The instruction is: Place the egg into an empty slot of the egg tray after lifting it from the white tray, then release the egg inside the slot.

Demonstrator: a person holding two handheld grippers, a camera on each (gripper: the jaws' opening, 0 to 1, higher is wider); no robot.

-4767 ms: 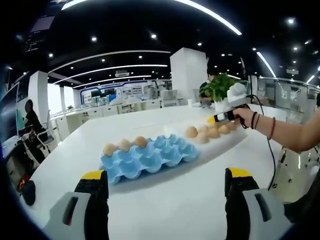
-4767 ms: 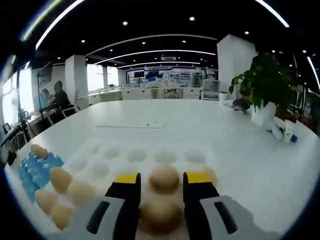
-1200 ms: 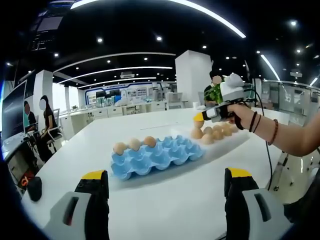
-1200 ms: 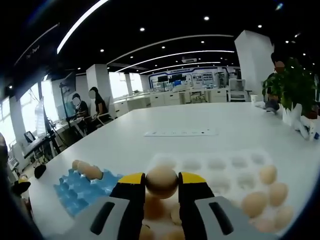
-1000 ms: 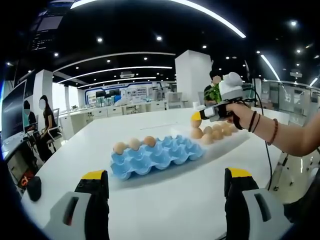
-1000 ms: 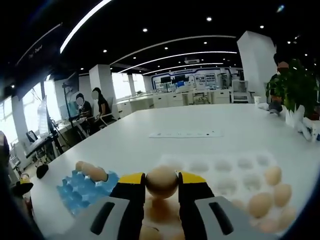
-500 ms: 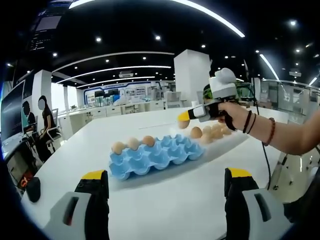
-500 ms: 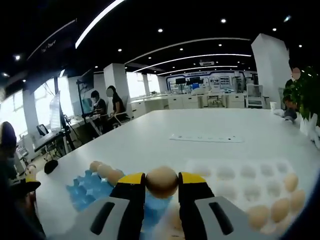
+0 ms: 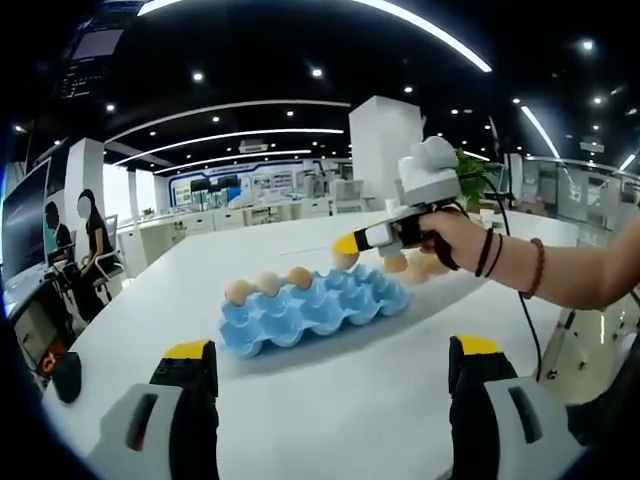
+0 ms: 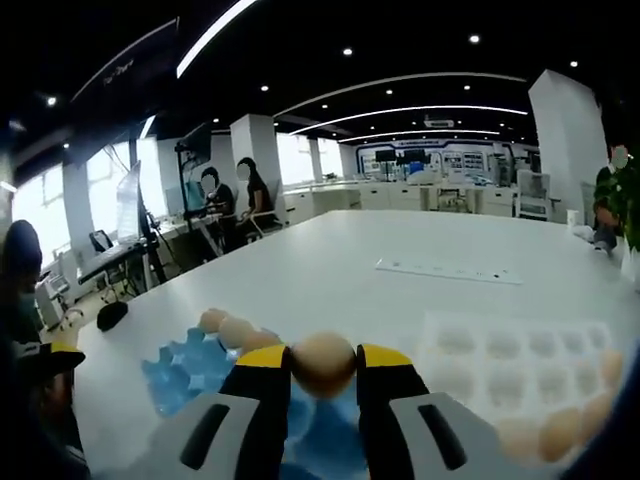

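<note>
Spanning most of both views is a big white table (image 9: 330, 390), w/ the blue egg tray (image 9: 310, 310) on it and three eggs (image 9: 268, 284) along its far-left edge. White tray (image 10: 520, 360) sits just beside the blue one; in the left gripper view it's mostly hidden behind the hand (image 9: 450, 235), and its eggs look blurry in the right gripper view. Right gripper (image 10: 322, 362) is clamped on the egg (image 10: 322, 364), held above the blue tray's near end; can't tell which slot. Left gripper (image 9: 330, 365) hangs over bare table, jaws wide apart, nothing between them.
</note>
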